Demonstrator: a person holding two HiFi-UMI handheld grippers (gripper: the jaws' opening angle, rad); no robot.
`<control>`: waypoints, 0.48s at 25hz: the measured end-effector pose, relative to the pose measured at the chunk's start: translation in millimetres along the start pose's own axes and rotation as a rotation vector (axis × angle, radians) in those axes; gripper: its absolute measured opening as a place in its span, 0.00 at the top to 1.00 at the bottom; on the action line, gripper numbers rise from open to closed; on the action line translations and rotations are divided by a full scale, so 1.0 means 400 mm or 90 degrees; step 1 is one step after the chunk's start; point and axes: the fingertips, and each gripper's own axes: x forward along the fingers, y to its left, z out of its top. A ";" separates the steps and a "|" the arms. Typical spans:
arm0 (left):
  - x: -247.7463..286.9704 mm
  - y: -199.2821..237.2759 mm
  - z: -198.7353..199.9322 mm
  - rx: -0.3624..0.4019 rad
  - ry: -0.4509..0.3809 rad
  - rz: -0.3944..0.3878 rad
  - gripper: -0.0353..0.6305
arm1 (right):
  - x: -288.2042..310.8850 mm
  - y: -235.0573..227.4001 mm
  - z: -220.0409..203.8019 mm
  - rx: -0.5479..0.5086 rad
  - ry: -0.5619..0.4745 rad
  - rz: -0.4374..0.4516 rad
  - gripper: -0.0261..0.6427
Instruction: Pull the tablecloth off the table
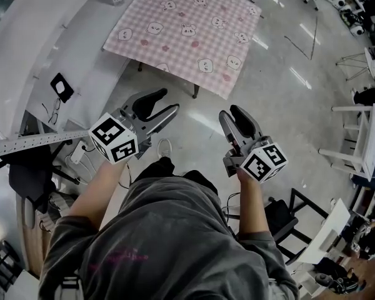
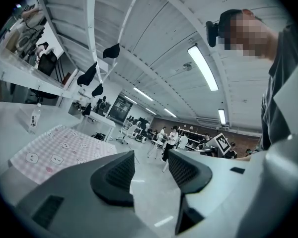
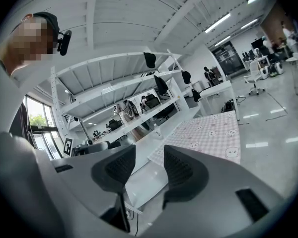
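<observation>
Both claws are open, with nothing between their jaws: your left claw [image 1: 166, 105] sits at 9 o'clock of your right claw [image 1: 232, 112], over bare floor. At 12 o'clock from them, the tablecloth [image 1: 187, 27] lies spread flat on the table [image 1: 195, 91], well apart from both. It looks thin, soft and light, likely to slide and bunch, so the overhanging near hem seems the best place to pinch. It is pink-and-white gingham, dotted with small cartoon animal faces.
</observation>
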 end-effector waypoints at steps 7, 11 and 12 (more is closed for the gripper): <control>0.032 0.037 0.013 0.000 -0.001 0.001 0.63 | 0.031 -0.033 0.010 0.007 0.002 -0.006 0.72; 0.064 0.059 0.001 -0.011 0.006 0.005 0.63 | 0.044 -0.080 0.008 0.007 0.003 -0.003 0.72; 0.072 0.067 -0.005 -0.015 0.009 0.007 0.63 | 0.048 -0.095 0.008 0.009 0.004 -0.005 0.72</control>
